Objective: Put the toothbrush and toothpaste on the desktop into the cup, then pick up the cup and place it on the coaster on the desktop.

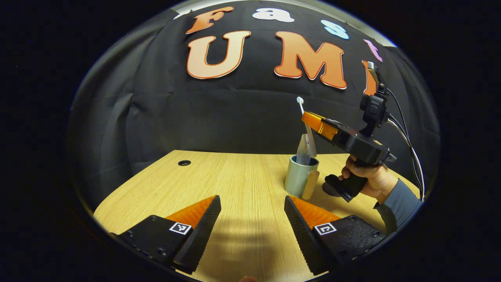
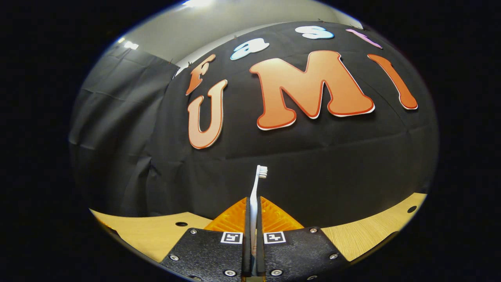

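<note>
So the right gripper [image 2: 253, 219] is clamped tight on the toothbrush [image 2: 256, 188], handle pinched between its fingers, bristle head sticking straight out ahead of it. From the left gripper view it's angled just above the cup [image 1: 299, 176], brush tip up, lower end at the rim. Toothpaste [image 1: 304, 149] already stands in the cup. Left gripper [image 1: 252, 213] hangs wide open over the desk [image 1: 235, 176], holding nothing. Brush looks light, stiff and slick, so mid-handle seems the safest hold. Can't spot the coaster.
</note>
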Demonstrator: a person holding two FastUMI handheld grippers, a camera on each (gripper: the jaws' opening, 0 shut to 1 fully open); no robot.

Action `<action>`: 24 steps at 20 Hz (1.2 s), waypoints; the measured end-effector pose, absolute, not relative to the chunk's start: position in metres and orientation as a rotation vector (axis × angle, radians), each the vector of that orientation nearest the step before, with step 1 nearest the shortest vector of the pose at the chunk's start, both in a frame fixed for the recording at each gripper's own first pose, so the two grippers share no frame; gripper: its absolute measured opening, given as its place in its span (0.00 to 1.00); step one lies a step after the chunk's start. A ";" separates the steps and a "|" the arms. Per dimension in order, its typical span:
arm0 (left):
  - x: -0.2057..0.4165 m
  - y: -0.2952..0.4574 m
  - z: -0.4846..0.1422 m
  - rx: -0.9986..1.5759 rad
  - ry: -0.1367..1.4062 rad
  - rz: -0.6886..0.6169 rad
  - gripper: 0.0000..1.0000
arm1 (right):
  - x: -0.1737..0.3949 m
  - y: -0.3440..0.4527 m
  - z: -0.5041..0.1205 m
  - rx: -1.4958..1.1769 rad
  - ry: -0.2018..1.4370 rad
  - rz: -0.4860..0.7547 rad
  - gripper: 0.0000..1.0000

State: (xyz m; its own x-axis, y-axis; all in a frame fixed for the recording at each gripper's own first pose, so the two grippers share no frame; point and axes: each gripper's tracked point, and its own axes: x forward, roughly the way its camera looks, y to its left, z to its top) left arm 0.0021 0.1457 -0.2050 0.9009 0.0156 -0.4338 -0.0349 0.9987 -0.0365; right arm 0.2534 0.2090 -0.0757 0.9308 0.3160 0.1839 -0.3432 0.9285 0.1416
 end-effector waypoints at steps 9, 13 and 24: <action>-0.001 0.117 -0.198 -0.058 0.457 0.006 0.98 | 0.222 0.176 -0.074 0.100 -0.085 0.343 0.14; 0.004 0.107 -0.185 -0.052 0.434 0.003 0.97 | 0.190 0.158 -0.057 0.047 -0.081 0.371 0.34; 0.043 0.052 -0.148 -0.039 0.409 -0.030 0.97 | 0.115 0.106 0.004 0.103 -0.122 0.305 0.87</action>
